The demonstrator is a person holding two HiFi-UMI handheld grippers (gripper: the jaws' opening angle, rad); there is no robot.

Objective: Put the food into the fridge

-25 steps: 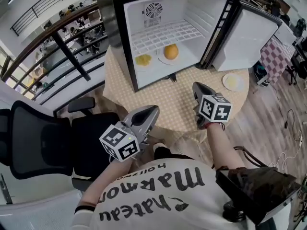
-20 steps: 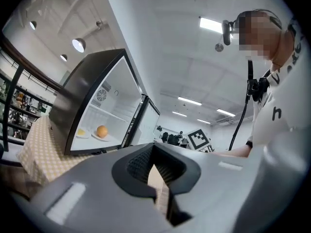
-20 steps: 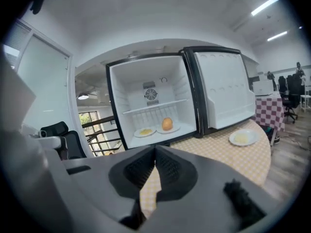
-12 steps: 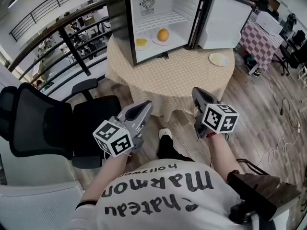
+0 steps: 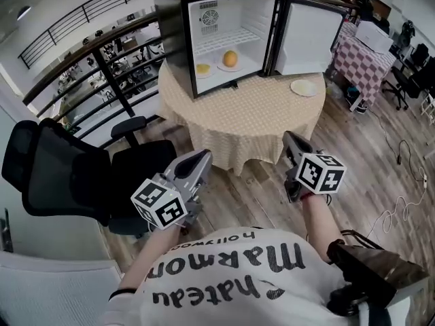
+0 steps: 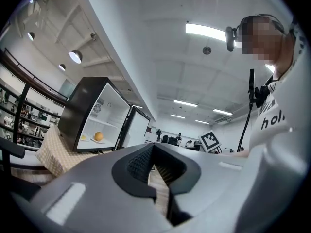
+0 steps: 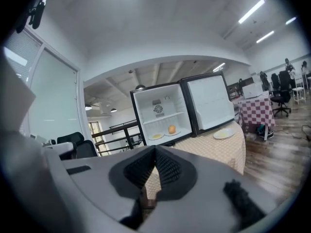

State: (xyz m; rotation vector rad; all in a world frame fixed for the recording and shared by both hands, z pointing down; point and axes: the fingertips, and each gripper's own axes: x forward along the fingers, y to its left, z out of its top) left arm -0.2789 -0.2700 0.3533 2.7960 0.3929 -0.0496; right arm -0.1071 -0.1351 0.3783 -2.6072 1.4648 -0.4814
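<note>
The small black fridge (image 5: 173, 26) stands open on the round table (image 5: 245, 117), its door (image 5: 306, 38) swung to the right. Inside, an orange (image 5: 230, 58) sits on a white plate next to a yellow piece of food (image 5: 202, 68) on another plate. Both grippers hang well short of the table, over the wooden floor. My left gripper (image 5: 202, 156) is shut and holds nothing, and so is my right gripper (image 5: 292, 138). The right gripper view looks past its shut jaws at the orange (image 7: 171, 129) and the yellow food (image 7: 156, 136).
An empty white plate (image 5: 304, 87) lies on the table's right side, outside the fridge. A black office chair (image 5: 61, 175) stands at the left, near the left gripper. A railing (image 5: 102, 53) runs behind the table. A checkered table (image 5: 363, 63) is at the far right.
The view has pulled back from the table: the fridge now looks smaller and farther off. Both grippers, earlier over the table's near edge, are now over the floor, still shut.
</note>
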